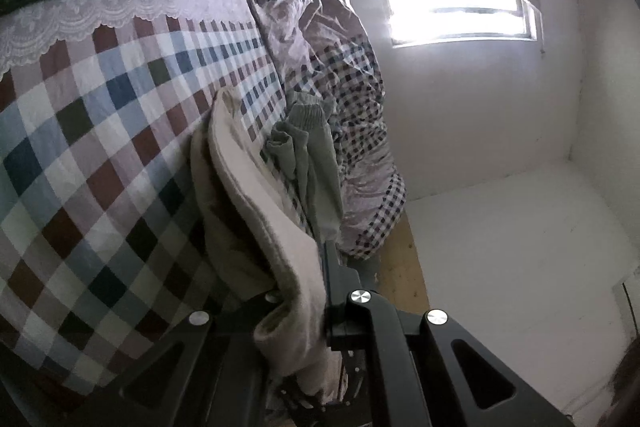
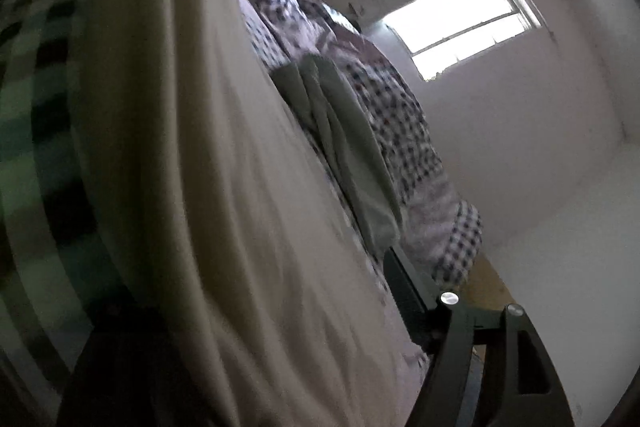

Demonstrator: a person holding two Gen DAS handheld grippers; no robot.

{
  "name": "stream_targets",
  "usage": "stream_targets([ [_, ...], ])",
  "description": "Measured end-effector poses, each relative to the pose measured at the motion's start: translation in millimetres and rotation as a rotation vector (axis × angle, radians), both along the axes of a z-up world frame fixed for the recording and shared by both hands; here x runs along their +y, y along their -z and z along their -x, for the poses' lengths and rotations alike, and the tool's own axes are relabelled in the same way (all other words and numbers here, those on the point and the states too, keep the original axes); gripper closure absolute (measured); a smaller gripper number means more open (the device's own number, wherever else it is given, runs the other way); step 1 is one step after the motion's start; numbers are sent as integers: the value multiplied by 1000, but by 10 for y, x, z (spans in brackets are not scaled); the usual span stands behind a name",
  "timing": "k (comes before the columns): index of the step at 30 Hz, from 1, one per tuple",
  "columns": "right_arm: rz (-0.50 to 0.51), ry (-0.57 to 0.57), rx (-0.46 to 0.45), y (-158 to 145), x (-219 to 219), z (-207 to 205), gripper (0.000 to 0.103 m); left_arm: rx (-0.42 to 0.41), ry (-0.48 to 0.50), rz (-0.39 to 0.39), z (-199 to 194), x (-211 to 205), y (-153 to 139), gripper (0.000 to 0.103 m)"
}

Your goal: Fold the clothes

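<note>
Clamping a bunched edge of the cream garment (image 1: 256, 203), the left gripper (image 1: 304, 311) is clenched on the cloth, which trails ahead of it across the checked bedspread (image 1: 100, 115). Beyond lies a green garment (image 1: 308, 155) against the rumpled quilt (image 1: 340, 59). The right gripper (image 2: 360, 307) stands released beside the cream cloth. Likely mid-fold; next, it needs a fresh hold on a free edge.

Daylight is blowing out the window (image 1: 452, 7); the room is staying dim, fisheye-bent, the right-wrist view smearing with blur.
</note>
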State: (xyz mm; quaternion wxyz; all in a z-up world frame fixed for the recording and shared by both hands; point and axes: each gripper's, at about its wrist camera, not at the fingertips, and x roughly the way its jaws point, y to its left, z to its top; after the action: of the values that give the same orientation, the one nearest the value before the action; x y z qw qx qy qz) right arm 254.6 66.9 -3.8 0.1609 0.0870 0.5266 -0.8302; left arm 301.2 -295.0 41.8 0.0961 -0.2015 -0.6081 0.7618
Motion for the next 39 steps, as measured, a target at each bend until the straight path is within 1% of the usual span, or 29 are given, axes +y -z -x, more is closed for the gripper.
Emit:
stream_targets([
  [3,-73,-4,40,45,233,-28,28,-5,-8,-6,-7,-21,2,101],
  [6,-107,-30,48,104,466,-154,28,-10,-8,-12,0,-23,13,101],
  [10,-192,20,51,206,795,-147,27,-12,-31,-14,-1,-71,9,101],
  [12,-193,78,47,181,1027,-66,26,-18,-39,-16,-27,-100,16,101],
  [13,-209,110,50,163,1100,47,26,-19,-39,-17,-30,-103,21,101],
  [17,-262,167,74,235,1478,103,26,-28,-40,-8,-38,-96,35,101],
  [21,-364,97,192,414,1488,37,26,-44,-48,-12,-28,-103,75,101],
  [24,-411,51,274,499,1478,6,26,-52,-53,1,-9,-94,77,101],
  [26,-421,25,318,520,1469,42,24,-58,-55,9,-8,-90,79,101],
  [28,-425,0,338,526,1459,78,24,-65,-58,15,-11,-89,85,101],
  [34,-431,-49,383,470,1442,229,17,-80,-65,25,-17,-80,107,101],
  [39,-393,-29,419,326,1443,210,17,-90,-72,29,-8,-69,121,101],
])
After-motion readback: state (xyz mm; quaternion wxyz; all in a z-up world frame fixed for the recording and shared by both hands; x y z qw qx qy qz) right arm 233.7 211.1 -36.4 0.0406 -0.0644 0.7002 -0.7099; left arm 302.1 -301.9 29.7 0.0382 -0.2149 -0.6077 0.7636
